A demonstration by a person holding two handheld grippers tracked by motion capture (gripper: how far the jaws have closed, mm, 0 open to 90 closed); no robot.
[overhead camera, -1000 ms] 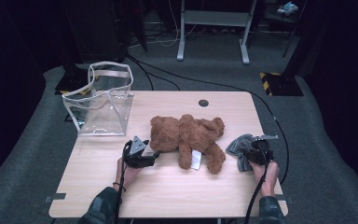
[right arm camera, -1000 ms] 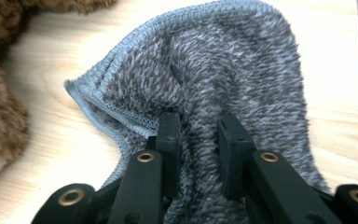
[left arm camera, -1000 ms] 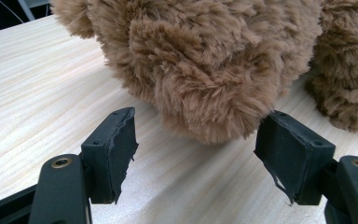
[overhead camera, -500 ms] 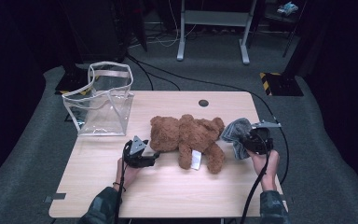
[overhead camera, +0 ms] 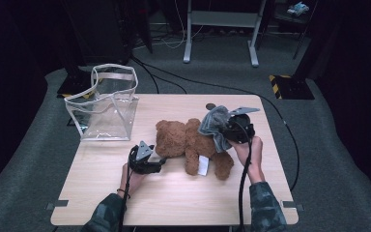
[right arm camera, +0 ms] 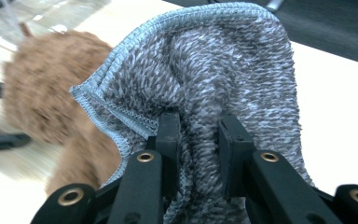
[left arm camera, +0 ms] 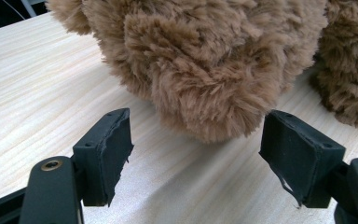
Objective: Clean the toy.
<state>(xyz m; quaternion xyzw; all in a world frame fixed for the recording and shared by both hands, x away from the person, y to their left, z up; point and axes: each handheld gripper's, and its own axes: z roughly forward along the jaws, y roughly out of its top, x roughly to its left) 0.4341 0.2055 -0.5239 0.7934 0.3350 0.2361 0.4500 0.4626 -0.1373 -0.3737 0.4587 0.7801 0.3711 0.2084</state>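
A brown teddy bear (overhead camera: 186,142) lies in the middle of the wooden table (overhead camera: 174,203). My left gripper (overhead camera: 159,163) rests on the table just left of it, open. In the left gripper view the bear's fur (left arm camera: 205,60) bulges toward the gap between the two pads (left arm camera: 109,144), and neither pad presses on it. My right gripper (overhead camera: 223,129) hangs above the bear's right side, shut on a grey knitted cloth (overhead camera: 214,122). In the right gripper view the cloth (right arm camera: 214,70) bunches between the pinched jaws and drapes forward, with the bear (right arm camera: 42,79) blurred behind.
A clear plastic bag (overhead camera: 107,104) with pale handles stands open at the table's back left corner. A small dark round cap (overhead camera: 210,106) sits near the far edge. A white tag (overhead camera: 203,165) sticks out of the bear. Cables run over the floor behind.
The right gripper has lifted the grey cloth off the table's right side and carried it up and leftward over the bear. The left gripper has stayed put.
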